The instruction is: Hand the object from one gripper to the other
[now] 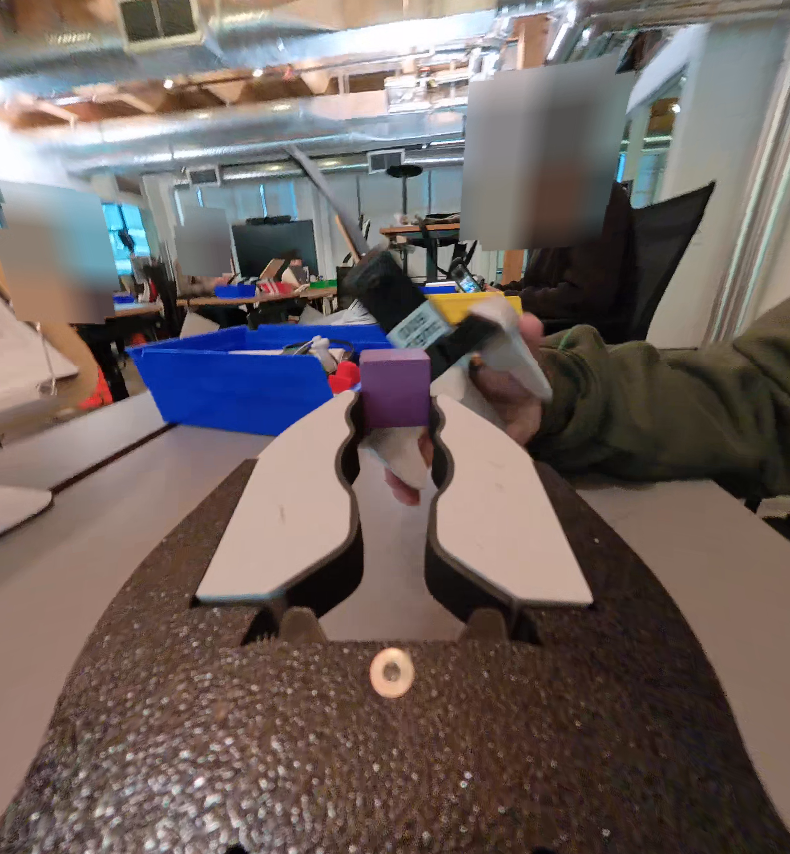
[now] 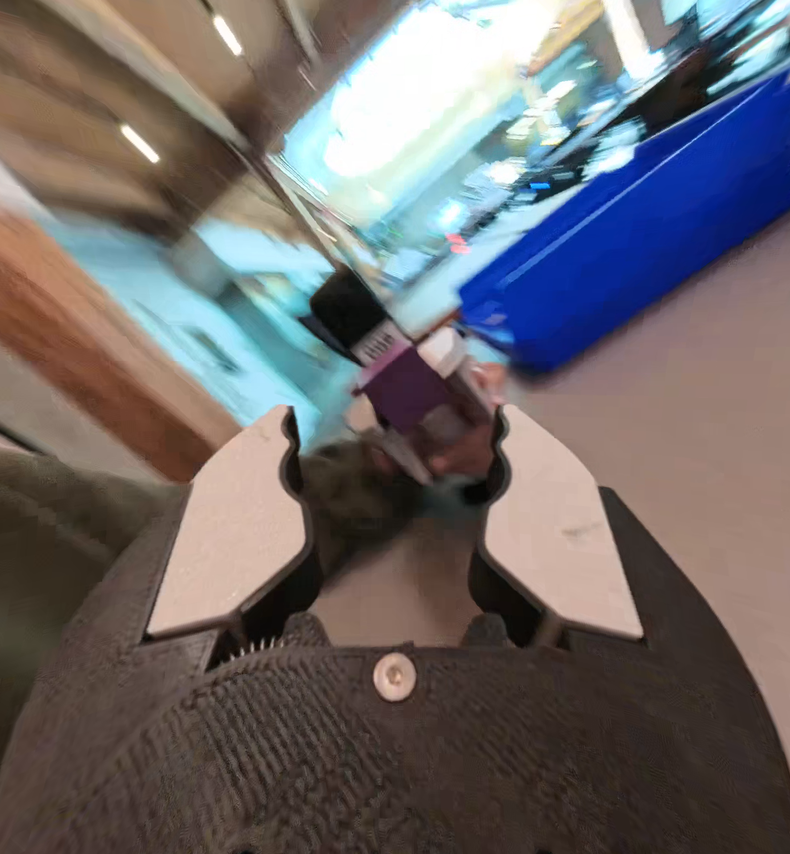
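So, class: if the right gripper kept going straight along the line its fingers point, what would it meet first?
Most likely the purple block, held in the left gripper, just ahead of the open right gripper. The view is blurred, so depth is uncertain.

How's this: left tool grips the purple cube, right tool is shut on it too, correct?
No. The left tool grips the purple cube, but the right tool is open, not shut on it, as the right wrist view shows.
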Motion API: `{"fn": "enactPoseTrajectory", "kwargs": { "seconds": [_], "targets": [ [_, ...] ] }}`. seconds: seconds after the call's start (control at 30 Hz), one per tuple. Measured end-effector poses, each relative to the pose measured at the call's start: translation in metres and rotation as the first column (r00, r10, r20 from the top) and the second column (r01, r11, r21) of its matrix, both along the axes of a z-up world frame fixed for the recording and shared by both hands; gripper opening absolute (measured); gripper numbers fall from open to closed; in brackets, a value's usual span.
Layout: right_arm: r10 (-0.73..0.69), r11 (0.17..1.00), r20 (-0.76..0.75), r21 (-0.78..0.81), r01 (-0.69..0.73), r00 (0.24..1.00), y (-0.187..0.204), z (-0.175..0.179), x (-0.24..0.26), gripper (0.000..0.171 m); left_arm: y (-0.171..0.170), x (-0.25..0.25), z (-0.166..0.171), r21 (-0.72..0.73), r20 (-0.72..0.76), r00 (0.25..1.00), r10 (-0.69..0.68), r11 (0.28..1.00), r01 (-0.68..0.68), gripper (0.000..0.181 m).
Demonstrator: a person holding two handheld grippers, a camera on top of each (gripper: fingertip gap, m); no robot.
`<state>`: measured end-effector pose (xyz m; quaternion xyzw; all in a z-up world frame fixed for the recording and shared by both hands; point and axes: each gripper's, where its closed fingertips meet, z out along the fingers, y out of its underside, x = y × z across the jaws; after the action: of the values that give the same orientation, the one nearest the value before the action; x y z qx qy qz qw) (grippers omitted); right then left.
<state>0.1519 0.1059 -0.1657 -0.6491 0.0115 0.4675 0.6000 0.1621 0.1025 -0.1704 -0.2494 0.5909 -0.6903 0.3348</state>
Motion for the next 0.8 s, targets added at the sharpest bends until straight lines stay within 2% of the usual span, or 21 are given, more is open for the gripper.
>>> {"fn": "enactPoseTrajectory", "kwargs": {
  "seconds": [0.07, 0.13, 0.23, 0.3, 0.47, 0.57, 0.63, 0.7, 0.73, 0.8],
  "targets": [
    [0.148, 0.988, -0.33, 0.017, -0.151, 0.932, -0.007, 0.015, -0.001, 0.062, -0.011, -0.004, 0.0, 0.064, 0.048, 0.999, -0.026, 0.998, 0.023, 0.026],
    [0.215, 0.973, -0.435, 0.02, -0.23, 0.874, -0.009, 0.016, -0.006, 0.048, -0.018, -0.005, 0.0, 0.112, 0.072, 0.997, -0.032, 0.993, 0.024, 0.026],
    [0.231, 0.966, -0.379, -0.02, -0.258, 0.896, -0.008, 0.008, -0.019, 0.051, -0.023, -0.004, -0.005, 0.169, 0.068, 0.997, -0.027, 0.986, 0.015, 0.026],
    [0.216, 0.97, -0.379, -0.021, -0.242, 0.9, -0.006, 0.009, -0.019, 0.041, -0.023, -0.003, -0.004, 0.169, 0.074, 0.997, -0.02, 0.986, 0.007, 0.026],
    [0.204, 0.972, -0.321, -0.045, -0.23, 0.925, -0.003, 0.002, -0.015, 0.035, -0.019, 0.001, -0.011, 0.219, 0.047, 0.999, 0.023, 0.975, -0.033, 0.027],
    [0.085, 0.992, -0.067, -0.087, -0.091, 0.994, 0.004, -0.013, -0.007, 0.034, -0.014, 0.008, -0.017, 0.215, -0.012, 0.996, 0.085, 0.973, -0.08, 0.032],
    [-0.067, 0.994, 0.218, -0.073, 0.085, 0.974, 0.009, -0.023, 0.01, 0.034, -0.009, 0.01, -0.014, 0.168, -0.04, 0.993, 0.113, 0.98, -0.105, 0.042],
    [-0.2, 0.975, 0.497, 0.011, 0.224, 0.845, 0.01, -0.027, 0.027, 0.034, -0.004, 0.011, -0.012, 0.109, -0.102, 0.987, 0.123, 0.988, -0.112, 0.048],
    [-0.264, 0.958, 0.61, 0.076, 0.277, 0.747, 0.01, -0.026, 0.035, 0.034, -0.001, 0.013, -0.013, 0.086, -0.137, 0.982, 0.127, 0.99, -0.116, 0.05],
    [-0.346, 0.927, 0.792, 0.205, 0.314, 0.502, 0.009, -0.028, 0.046, 0.034, 0.004, 0.017, -0.02, 0.061, -0.219, 0.965, 0.148, 0.989, -0.137, 0.05]
  ]
}}
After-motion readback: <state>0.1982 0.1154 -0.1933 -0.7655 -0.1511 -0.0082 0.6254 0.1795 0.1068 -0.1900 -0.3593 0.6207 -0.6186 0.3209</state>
